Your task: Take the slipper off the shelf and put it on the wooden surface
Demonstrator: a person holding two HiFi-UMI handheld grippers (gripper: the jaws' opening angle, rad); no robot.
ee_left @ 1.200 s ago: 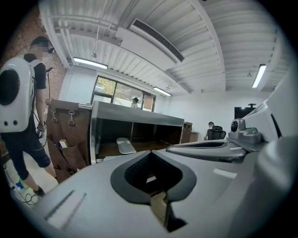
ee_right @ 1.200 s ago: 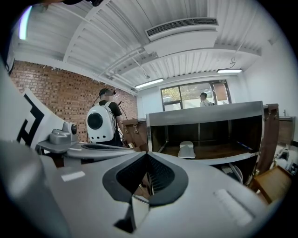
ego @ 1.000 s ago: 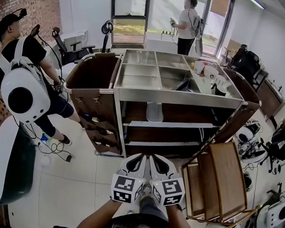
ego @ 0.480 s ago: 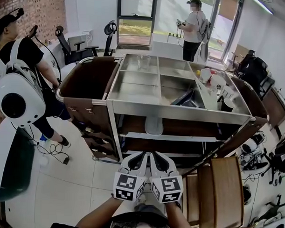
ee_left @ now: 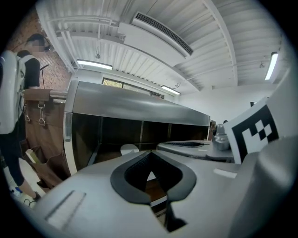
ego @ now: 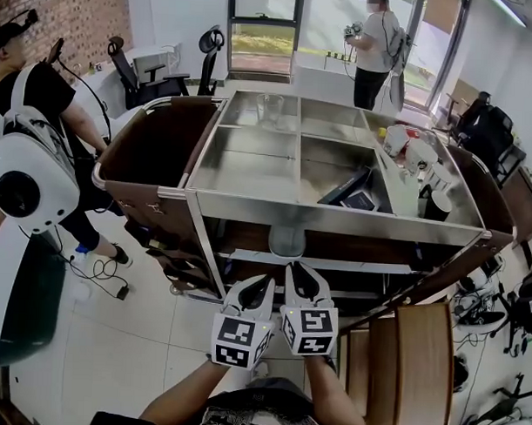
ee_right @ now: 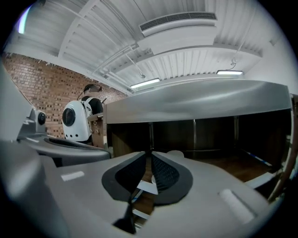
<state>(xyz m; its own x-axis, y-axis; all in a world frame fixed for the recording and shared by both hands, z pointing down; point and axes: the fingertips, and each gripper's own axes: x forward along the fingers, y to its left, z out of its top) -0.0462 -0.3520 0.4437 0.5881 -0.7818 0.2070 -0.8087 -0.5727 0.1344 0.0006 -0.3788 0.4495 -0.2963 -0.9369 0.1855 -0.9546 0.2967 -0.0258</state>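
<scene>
A white slipper [ego: 287,241] lies on the cart's upper shelf [ego: 334,262], under the steel top, and shows as a pale shape in the left gripper view [ee_left: 129,149] and the right gripper view [ee_right: 176,154]. Both grippers are held side by side just in front of that shelf. My left gripper [ego: 265,282] is shut and empty, its tips [ee_left: 150,152] meeting. On my right gripper [ego: 296,269] the jaws have just been opening a crack; the tips [ee_right: 150,152] still look together, with nothing between them. A slatted wooden surface [ego: 422,361] stands low at the right.
The steel cart top [ego: 250,159] holds trays, a dark box [ego: 358,191] and cups [ego: 436,203]. A person with a white backpack [ego: 23,181] stands at the left, another person [ego: 376,46] by the far window. Office chairs and cables line the edges.
Both grippers have moved forward, close to the cart's shelf opening. The cart now fills more of the head view and the wooden surface has slid lower right.
</scene>
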